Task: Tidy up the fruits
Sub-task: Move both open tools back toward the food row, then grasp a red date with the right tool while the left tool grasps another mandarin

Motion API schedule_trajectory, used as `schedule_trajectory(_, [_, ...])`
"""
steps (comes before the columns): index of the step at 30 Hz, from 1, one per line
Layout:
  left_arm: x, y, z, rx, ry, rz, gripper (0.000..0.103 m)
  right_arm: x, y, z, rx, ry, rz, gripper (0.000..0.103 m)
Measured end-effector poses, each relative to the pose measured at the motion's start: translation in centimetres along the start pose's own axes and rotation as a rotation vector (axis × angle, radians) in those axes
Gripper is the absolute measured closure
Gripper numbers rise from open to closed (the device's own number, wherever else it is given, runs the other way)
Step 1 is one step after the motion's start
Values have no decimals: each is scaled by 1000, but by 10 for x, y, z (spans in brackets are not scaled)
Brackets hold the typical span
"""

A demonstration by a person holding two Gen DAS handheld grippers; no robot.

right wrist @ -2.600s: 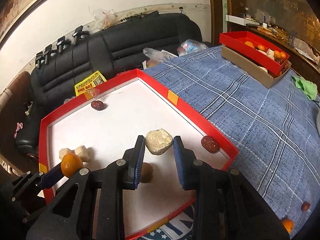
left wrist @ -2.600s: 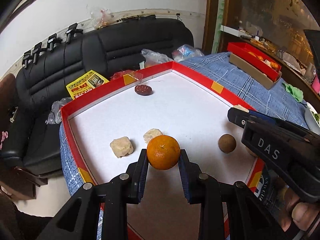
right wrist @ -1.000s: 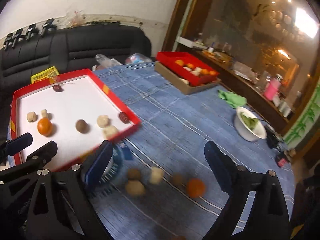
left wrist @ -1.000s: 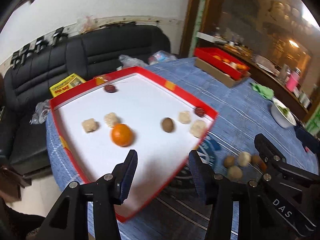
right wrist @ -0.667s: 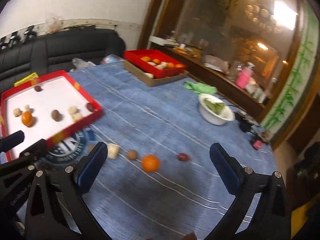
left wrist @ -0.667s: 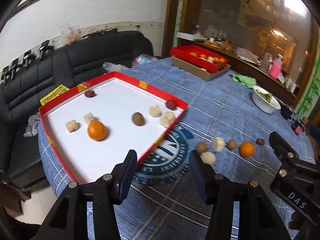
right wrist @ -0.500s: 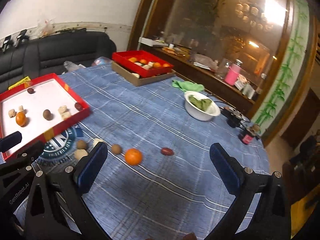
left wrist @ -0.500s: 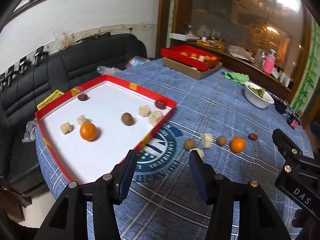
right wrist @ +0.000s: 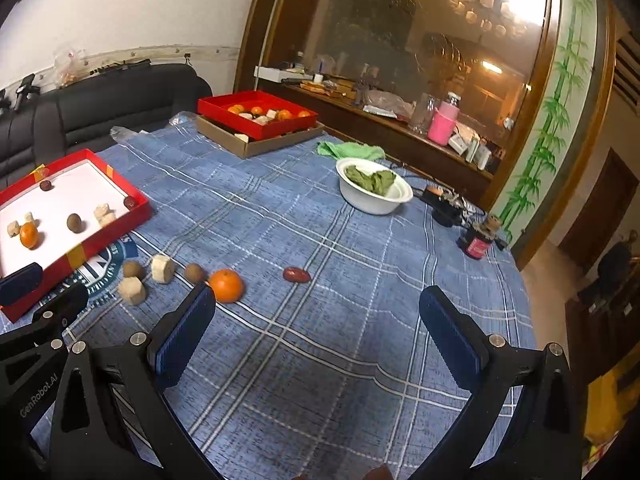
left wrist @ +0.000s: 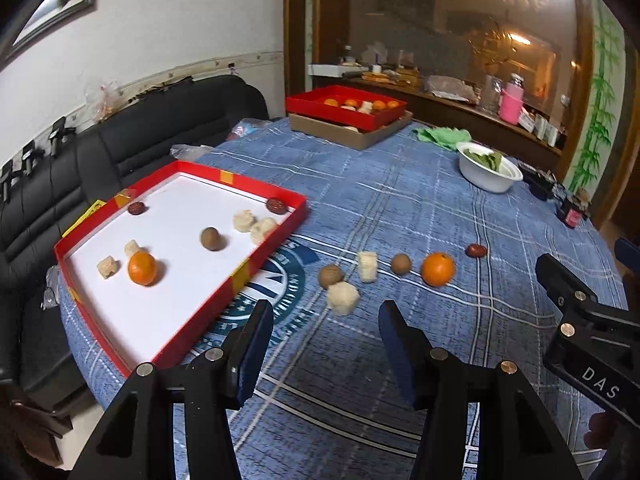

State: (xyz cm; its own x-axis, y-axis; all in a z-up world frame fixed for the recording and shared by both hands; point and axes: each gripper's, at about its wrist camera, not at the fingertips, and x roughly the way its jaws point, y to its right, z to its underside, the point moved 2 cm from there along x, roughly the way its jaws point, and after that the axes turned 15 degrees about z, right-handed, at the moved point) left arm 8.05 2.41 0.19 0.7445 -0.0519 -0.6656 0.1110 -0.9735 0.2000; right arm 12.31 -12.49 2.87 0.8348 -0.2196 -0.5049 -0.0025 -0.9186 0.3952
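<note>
A red-rimmed white tray [left wrist: 248, 272] [right wrist: 104, 240] lies at the table's left end. Inside it are an orange [left wrist: 142, 268] [right wrist: 29, 235], a brown nut [left wrist: 210, 238], two dark red dates and several pale chunks. On the blue checked cloth sits a row of loose fruit: a walnut [left wrist: 330, 276], pale chunks [left wrist: 342, 298] [right wrist: 131, 290], a small brown fruit [left wrist: 401, 263], an orange [left wrist: 438, 269] [right wrist: 226, 285] and a red date [left wrist: 476, 250] [right wrist: 297, 275]. My left gripper [left wrist: 326, 332] hangs open and empty over the cloth, short of the row. My right gripper [right wrist: 316, 320] stands wide open and empty, to the right of the row.
A second red tray [right wrist: 256, 118] with oranges rests on a cardboard box at the far edge. A white bowl of leaves [right wrist: 374, 192], a green cloth [right wrist: 350, 150] and a small jar [right wrist: 478, 242] stand further right. A black sofa [left wrist: 120, 148] is behind the table.
Both grippers let go of the orange and a pale chunk in the tray, then pulled back and swung right. The loose fruit row has come into view, and the right jaws have spread wider.
</note>
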Motion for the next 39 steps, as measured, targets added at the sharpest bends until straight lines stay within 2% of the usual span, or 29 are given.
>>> schedule_trajectory(2, [5, 1, 3, 2, -13, 1, 50, 6, 4, 4, 11, -21, -16, 0])
schedule_trajectory(6, [14, -4, 12, -4, -40, -1, 50, 26, 23, 19, 76, -97, -105, 0])
schedule_trajectory(9, [24, -6, 18, -1, -66, 7, 50, 44, 39, 34, 151, -146, -244, 0])
schedule_trajectory(11, [29, -6, 21, 2, -79, 24, 50, 53, 42, 40, 182, -165, -292, 1])
schedule_trajectory(13, [33, -4, 23, 9, -88, 41, 50, 63, 42, 45, 178, -182, -298, 10])
schedule_trajectory(14, [36, -3, 23, 14, -91, 50, 50, 67, 41, 46, 171, -187, -303, 18])
schedule_trajectory(17, [41, -1, 24, 22, -101, 72, 50, 86, 30, 43, 141, -222, -326, 34])
schedule_trajectory(24, [50, 4, 25, 44, -121, 112, 50, 129, -6, 16, 69, -241, -351, 38])
schedule_trajectory(25, [52, 5, 25, 46, -124, 120, 50, 136, -10, 11, 65, -247, -350, 41])
schedule_trajectory(27, [55, 7, 24, 48, -129, 131, 50, 146, -18, 5, 58, -260, -349, 54])
schedule_trajectory(31, [60, 9, 21, 50, -127, 144, 50, 164, -34, 1, 19, -291, -331, 70])
schedule_trajectory(39, [74, 16, 12, 39, -141, 160, 50, 159, -29, 9, 14, -272, -323, 72])
